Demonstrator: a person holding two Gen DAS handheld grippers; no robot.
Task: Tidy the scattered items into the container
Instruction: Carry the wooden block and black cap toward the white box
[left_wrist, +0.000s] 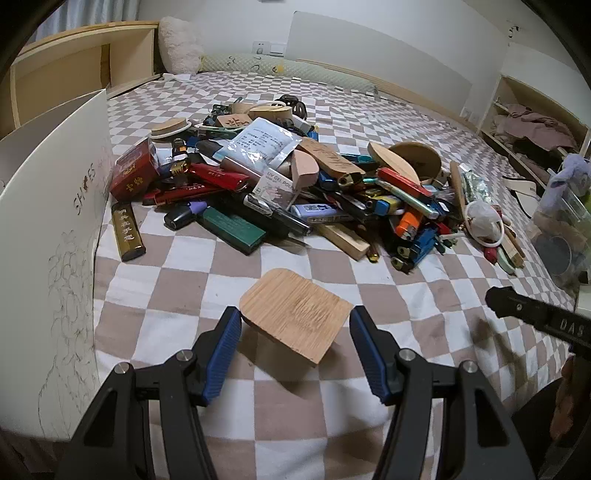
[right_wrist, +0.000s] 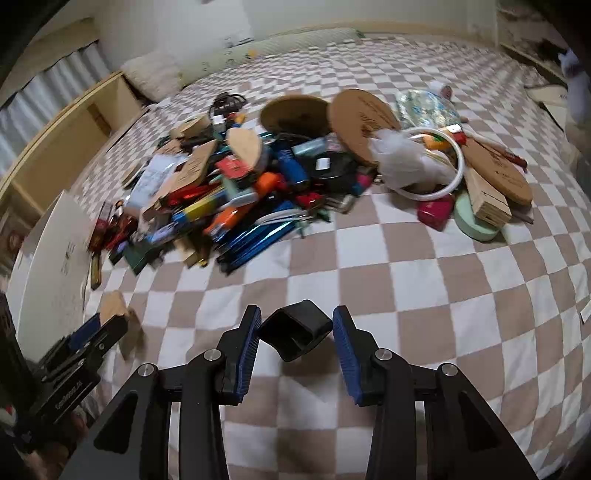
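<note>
Bamboo lid (left_wrist: 295, 314) in left gripper (left_wrist: 295, 325), black clip (right_wrist: 297, 334) in right gripper (right_wrist: 297, 332)

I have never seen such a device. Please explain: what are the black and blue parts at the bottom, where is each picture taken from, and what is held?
Each picture comes from a camera on a hand-held gripper, looking along its two blue-padded fingers. A person holds one in each hand; there is no robot. The left gripper holds a bamboo lid. The right gripper holds a black clip-like piece. Ahead, on the checked bedcover, lies a pile of lighters, pens, boxes and wooden lids. The white box at the left is probably the container.
</note>
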